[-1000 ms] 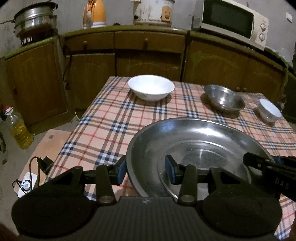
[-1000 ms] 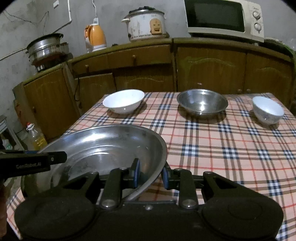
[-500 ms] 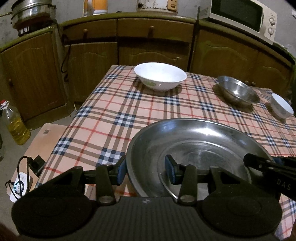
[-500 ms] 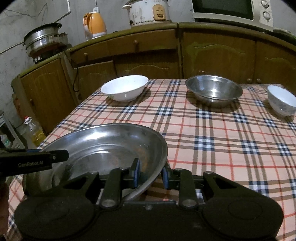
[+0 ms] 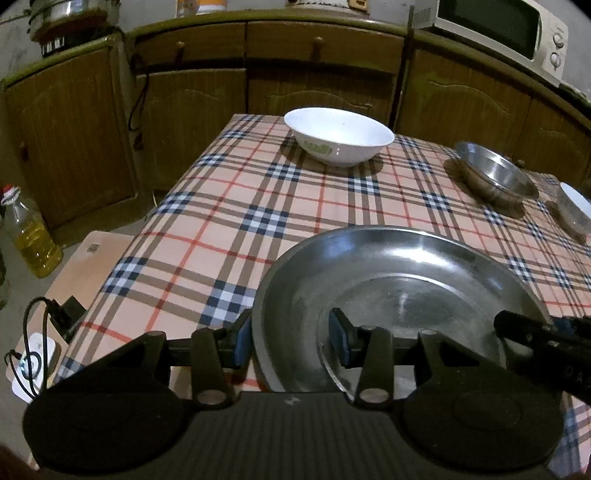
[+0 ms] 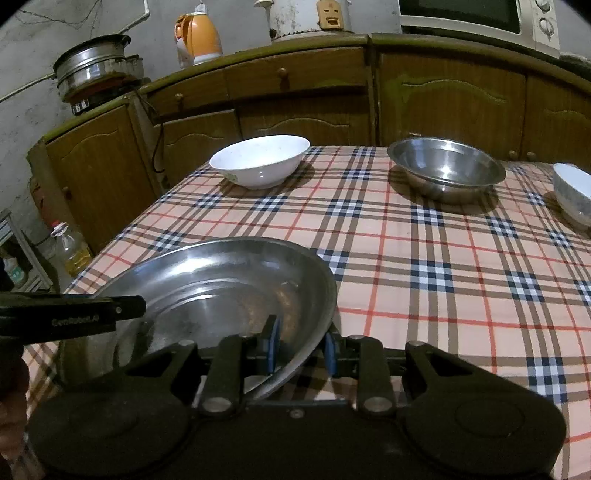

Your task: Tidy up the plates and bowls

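Observation:
A wide, shallow steel basin hangs just over the near left part of the checked table. My left gripper is shut on its left rim, one pad outside the wall and one inside. On the opposite rim my right gripper is shut, and there the basin looks tilted. Each gripper's black finger shows at the other view's edge. At the far side stand a white bowl, a smaller steel bowl and a small white bowl.
Brown cabinets run behind the table, with a microwave, an orange kettle and a steel steamer pot on top. On the floor at left are an oil bottle and a white power strip.
Both grippers have carried the basin forward and down over the table. The far bowls now look nearer and larger. Neither grip has changed.

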`<state>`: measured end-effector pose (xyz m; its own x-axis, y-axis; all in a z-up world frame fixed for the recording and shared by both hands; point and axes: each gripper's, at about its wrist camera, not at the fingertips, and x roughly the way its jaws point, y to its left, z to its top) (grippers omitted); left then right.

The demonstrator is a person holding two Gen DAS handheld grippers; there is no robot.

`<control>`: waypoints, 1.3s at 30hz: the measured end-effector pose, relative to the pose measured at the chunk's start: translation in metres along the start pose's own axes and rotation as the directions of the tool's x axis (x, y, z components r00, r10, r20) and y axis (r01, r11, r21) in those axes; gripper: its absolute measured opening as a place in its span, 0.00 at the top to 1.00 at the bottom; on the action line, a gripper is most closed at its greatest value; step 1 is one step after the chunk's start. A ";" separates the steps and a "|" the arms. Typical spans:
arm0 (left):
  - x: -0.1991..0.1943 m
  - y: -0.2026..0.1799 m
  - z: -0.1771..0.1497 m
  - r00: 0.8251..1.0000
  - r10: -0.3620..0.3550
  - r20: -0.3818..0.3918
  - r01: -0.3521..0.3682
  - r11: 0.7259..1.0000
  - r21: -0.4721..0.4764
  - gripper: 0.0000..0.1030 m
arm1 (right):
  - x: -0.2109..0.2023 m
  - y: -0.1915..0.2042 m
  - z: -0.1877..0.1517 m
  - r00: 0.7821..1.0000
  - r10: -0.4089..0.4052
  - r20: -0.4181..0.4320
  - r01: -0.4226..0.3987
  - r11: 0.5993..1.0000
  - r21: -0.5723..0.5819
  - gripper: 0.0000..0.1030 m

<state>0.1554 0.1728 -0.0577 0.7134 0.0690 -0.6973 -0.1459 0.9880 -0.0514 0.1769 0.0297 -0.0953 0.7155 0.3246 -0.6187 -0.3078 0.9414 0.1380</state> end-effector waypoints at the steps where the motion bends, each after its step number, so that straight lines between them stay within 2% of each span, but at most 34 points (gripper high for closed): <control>1: 0.001 0.001 0.000 1.000 -0.002 -0.006 0.002 1.000 -0.008 0.58 | 0.000 0.000 -0.001 1.000 0.001 -0.002 -0.001 1.000 0.001 0.69; 15: -0.001 0.006 -0.009 1.000 0.003 -0.021 -0.003 0.999 -0.033 0.59 | -0.003 -0.002 -0.011 0.998 0.038 -0.051 -0.036 0.999 0.040 0.67; 20: -0.008 0.009 -0.010 1.000 0.021 -0.022 -0.022 0.999 -0.049 0.58 | -0.007 -0.001 -0.013 0.998 -0.014 -0.068 0.015 1.000 0.017 0.67; 30: -0.041 0.006 -0.004 0.999 0.042 0.018 -0.041 0.998 -0.052 0.57 | -0.043 -0.007 -0.003 1.000 -0.014 0.022 0.014 1.000 0.013 0.67; 39: -0.087 -0.020 0.012 0.995 0.036 0.089 -0.033 0.999 -0.031 0.47 | -0.090 -0.022 0.009 0.994 -0.032 0.103 0.029 0.999 0.028 0.66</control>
<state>0.1044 0.1487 0.0124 0.7662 0.1162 -0.6320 -0.1907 0.9803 -0.0509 0.1248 -0.0193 -0.0359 0.7857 0.3021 -0.5398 -0.2689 0.9527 0.1417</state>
